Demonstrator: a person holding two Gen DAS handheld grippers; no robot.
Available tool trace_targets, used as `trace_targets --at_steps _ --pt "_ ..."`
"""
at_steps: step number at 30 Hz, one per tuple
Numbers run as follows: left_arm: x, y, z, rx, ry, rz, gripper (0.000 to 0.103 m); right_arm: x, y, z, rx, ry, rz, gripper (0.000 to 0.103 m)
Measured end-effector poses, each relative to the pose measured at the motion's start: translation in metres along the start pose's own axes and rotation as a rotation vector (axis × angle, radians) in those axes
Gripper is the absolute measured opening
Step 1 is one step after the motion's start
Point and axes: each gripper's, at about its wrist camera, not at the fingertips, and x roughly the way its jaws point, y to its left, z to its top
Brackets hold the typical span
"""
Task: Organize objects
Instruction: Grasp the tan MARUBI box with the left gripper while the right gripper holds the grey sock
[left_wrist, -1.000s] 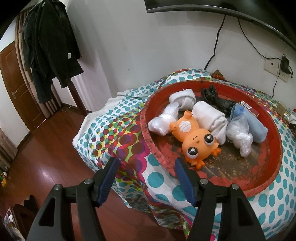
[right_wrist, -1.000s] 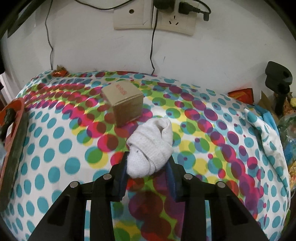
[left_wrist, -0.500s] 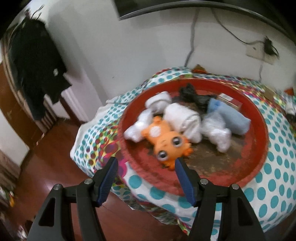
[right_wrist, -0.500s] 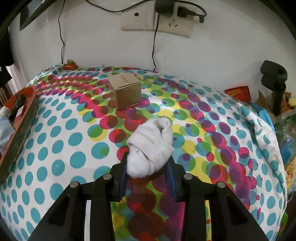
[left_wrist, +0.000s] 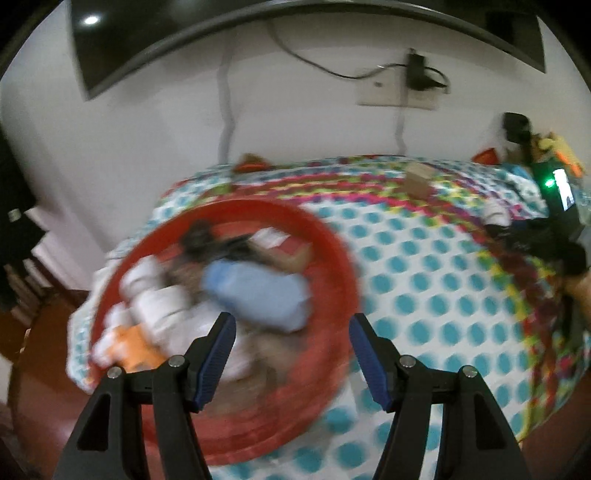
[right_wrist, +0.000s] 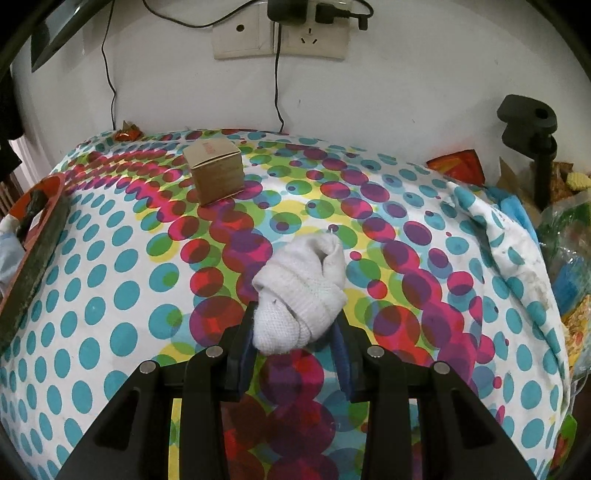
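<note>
right hand-held gripper (right_wrist: 295, 343) clamped on 1 white sock roll (right_wrist: 301, 295) | left hand-held gripper (left_wrist: 290, 356) apart, empty | 1 cardboard box (right_wrist: 216, 171)

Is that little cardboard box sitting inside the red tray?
No, the cardboard box stands on the dotted cloth, apart from the red tray at the left edge.

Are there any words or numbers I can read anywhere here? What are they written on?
No text here can be read for sure.
Small cardboard box: a reddish print on its top face, too small and slanted to read.
Small lit screen at the far right edge of the table, left wrist view: too blurred to read.
Wall sockets: no words visible.
</note>
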Motion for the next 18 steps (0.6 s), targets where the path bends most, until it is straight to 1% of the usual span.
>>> trace_targets --at_steps 1,2,4,7,10,12,15,17,18 --pt "0.006 -0.010 0.006 0.009 0.008 -0.028 0.066 0.000 0.001 0.000 -0.002 -0.001 -0.003 0.034" --pt "0.013 -0.018 0.011 0.014 0.018 -0.039 0.066 -0.001 0.001 0.000 -0.002 -0.001 -0.003 0.034" --pt "0.030 -0.037 0.023 0.027 0.053 -0.096 0.066 -0.001 0.000 0.000 0.004 0.000 0.003 0.034" --pt "0.053 -0.058 0.042 0.014 0.080 -0.153 0.066 -0.001 0.002 0.000 0.001 0.000 0.000 0.034" --pt "0.074 -0.072 0.063 -0.010 0.080 -0.186 0.066 -0.001 0.002 0.000 0.001 0.000 -0.003 0.034" --pt "0.088 -0.081 0.080 -0.009 0.084 -0.217 0.066 -0.001 0.003 0.000 0.005 0.000 0.002 0.034" --pt "0.105 -0.095 0.103 0.029 0.118 -0.245 0.066 -0.001 0.002 0.000 0.014 0.002 0.013 0.035" --pt "0.115 -0.104 0.117 0.060 0.146 -0.246 0.068 0.000 0.000 0.000 0.018 0.003 0.019 0.036" --pt "0.120 -0.108 0.126 0.070 0.162 -0.255 0.073 0.000 0.000 0.000 0.018 0.003 0.021 0.036"
